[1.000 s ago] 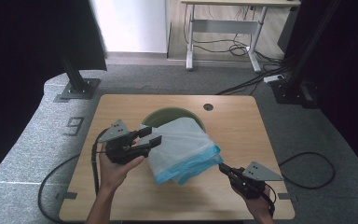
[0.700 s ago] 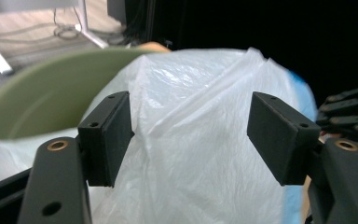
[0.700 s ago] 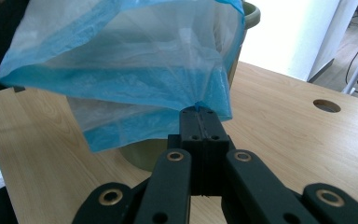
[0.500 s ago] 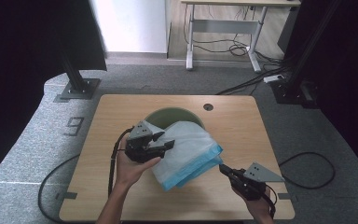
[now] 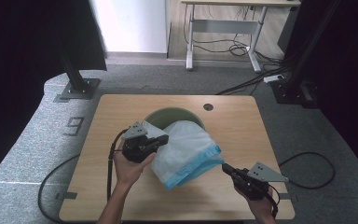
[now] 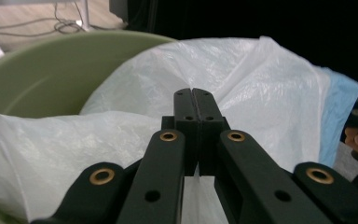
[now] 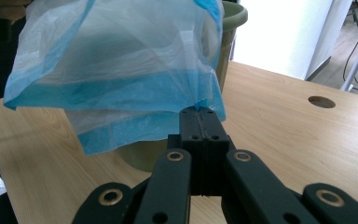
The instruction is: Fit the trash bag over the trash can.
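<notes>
Round olive-green plastic bin [image 5: 168,116] stands near the middle of the light wooden table [image 5: 242,126], with a thin translucent white plastic bag with blue edge [image 5: 186,149] draped over its near-right rim and spilling out toward the person.

Left gripper [image 5: 161,138] sits at the bin's left rim, body roughly level, jaws pointing right into the bag. Left hand [image 5: 128,169] wraps the grip from below, forearm coming up from the bottom edge, cable looping off to the left. Its jaws have just been closing; in the left gripper view they meet flush [image 6: 196,109], with white film caught between them, so it is clenched on the bag's upper layer over the bin opening.

Right gripper [image 5: 224,167] is low over the table's near-right part, jaws pointing up-left at the bag's blue corner. Right hand [image 5: 259,205] holds it from behind, grey three-cornered plate on top. In the right gripper view the jaws are pressed together [image 7: 198,122], pinching the blue hem, which pulls taut from that point.

Bag stretches between the two grips, partly over the bin, partly hanging above the table.
</notes>
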Action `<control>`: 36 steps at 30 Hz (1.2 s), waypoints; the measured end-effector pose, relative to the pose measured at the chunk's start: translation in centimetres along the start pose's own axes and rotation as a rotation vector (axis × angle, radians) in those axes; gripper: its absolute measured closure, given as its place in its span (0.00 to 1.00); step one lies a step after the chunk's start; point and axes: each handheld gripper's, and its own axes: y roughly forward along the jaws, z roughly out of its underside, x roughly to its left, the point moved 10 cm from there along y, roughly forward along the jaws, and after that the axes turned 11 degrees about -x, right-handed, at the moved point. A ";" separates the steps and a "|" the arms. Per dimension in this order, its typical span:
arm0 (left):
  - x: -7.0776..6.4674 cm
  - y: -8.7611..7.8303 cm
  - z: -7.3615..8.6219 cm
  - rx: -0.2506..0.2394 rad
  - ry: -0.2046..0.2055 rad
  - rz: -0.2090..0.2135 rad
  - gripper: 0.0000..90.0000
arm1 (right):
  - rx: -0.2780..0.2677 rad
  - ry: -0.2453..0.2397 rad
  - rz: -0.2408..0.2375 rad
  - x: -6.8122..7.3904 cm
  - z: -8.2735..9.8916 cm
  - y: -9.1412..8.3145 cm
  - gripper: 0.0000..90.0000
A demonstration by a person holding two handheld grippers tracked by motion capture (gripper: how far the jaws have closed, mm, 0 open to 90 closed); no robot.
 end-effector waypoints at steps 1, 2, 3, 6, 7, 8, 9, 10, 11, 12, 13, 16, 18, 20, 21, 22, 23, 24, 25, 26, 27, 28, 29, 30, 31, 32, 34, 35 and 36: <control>0.1 -0.2 -0.2 -0.010 0.002 -0.005 1.00 | 0.001 0.002 0.001 -0.1 0.1 0.0 0.99; 0.3 -0.3 -0.4 -0.022 0.001 -0.012 1.00 | 0.002 0.004 0.003 -0.1 0.1 -0.1 0.99; 0.4 -0.5 -0.6 -0.033 -0.002 -0.014 1.00 | 0.002 0.007 0.003 -0.2 0.2 -0.1 0.99; 0.7 -0.9 -1.1 -0.059 -0.004 -0.023 1.00 | -0.003 0.012 0.003 -0.2 0.1 -0.3 0.99; 0.9 -1.0 -1.3 -0.066 -0.001 -0.030 1.00 | -0.005 0.013 0.002 -0.2 0.0 -0.3 0.99; 1.0 -1.2 -1.4 -0.075 -0.002 -0.035 1.00 | -0.005 0.013 0.002 -0.2 0.0 -0.3 0.99; 1.2 -1.3 -1.6 -0.085 -0.004 -0.040 1.00 | -0.005 0.013 0.000 -0.2 0.0 -0.3 0.99; 1.7 -1.7 -1.9 -0.113 -0.003 -0.059 1.00 | -0.003 0.011 -0.005 -0.1 0.2 -0.2 0.99; 1.7 -1.7 -1.9 -0.113 -0.003 -0.059 1.00 | 0.000 0.013 -0.009 0.0 0.3 -0.3 0.99; 1.9 -1.9 -2.0 -0.124 -0.006 -0.067 1.00 | 0.003 0.014 -0.013 0.1 0.5 -0.3 0.99; 2.2 -2.0 -2.0 -0.133 -0.011 -0.074 1.00 | 0.003 0.014 -0.013 0.1 0.5 -0.3 0.99; 3.0 -2.6 -1.8 -0.148 -0.023 -0.096 1.00 | 0.040 0.028 -0.034 0.7 2.3 -0.4 0.99; 3.1 -2.7 -1.7 -0.150 -0.028 -0.100 1.00 | 0.054 0.032 -0.047 1.0 3.1 -0.4 0.99; 3.3 -2.8 -1.7 -0.151 -0.036 -0.102 1.00 | 0.061 0.032 -0.055 1.3 3.5 -0.3 0.99; 3.4 -2.9 -1.6 -0.150 -0.034 -0.105 1.00 | 0.068 0.029 -0.062 1.5 3.8 -0.3 0.99; 3.5 -2.9 -1.7 -0.150 -0.034 -0.107 1.00 | 0.078 0.024 -0.076 1.8 4.2 -0.2 0.99; 3.5 -3.0 -1.7 -0.152 -0.036 -0.109 1.00 | 0.078 0.024 -0.076 1.8 4.2 -0.2 0.99; 3.7 -3.1 -1.7 -0.152 -0.038 -0.111 1.00 | 0.070 0.024 -0.093 2.0 4.2 -0.2 0.99; 3.7 -3.1 -1.7 -0.152 -0.038 -0.111 1.00 | 0.070 0.024 -0.093 2.0 4.2 -0.2 0.99; 3.7 -3.1 -1.7 -0.152 -0.039 -0.111 1.00 | 0.055 0.031 -0.107 2.1 4.0 -0.3 0.99; 3.7 -3.2 -1.7 -0.152 -0.039 -0.111 1.00 | 0.034 0.037 -0.109 1.9 3.5 -0.5 0.95; 3.7 -3.3 -1.7 -0.150 -0.039 -0.109 1.00 | -0.016 0.045 -0.092 1.2 2.4 -0.9 0.87; 3.7 -3.3 -1.7 -0.150 -0.039 -0.109 1.00 | -0.016 0.045 -0.092 1.2 2.4 -0.9 0.87; 3.7 -3.3 -1.7 -0.151 -0.040 -0.108 1.00 | -0.070 0.085 -0.076 0.1 1.0 -1.6 0.83; 3.7 -3.3 -1.6 -0.151 -0.041 -0.108 1.00 | -0.070 0.085 -0.076 0.1 1.0 -1.6 0.83; 3.7 -3.3 -1.6 -0.152 -0.044 -0.105 1.00 | -0.112 0.105 -0.044 -1.2 -0.3 -2.2 0.81; 3.7 -3.2 -1.4 -0.152 -0.051 -0.098 1.00 | -0.144 0.110 -0.014 -2.4 -1.5 -2.7 0.79; 3.7 -3.2 -1.4 -0.152 -0.051 -0.098 1.00 | -0.144 0.110 -0.014 -2.4 -1.5 -2.7 0.79; 3.7 -3.1 -1.3 -0.152 -0.054 -0.096 1.00 | -0.159 0.112 -0.004 -2.9 -2.0 -2.8 0.78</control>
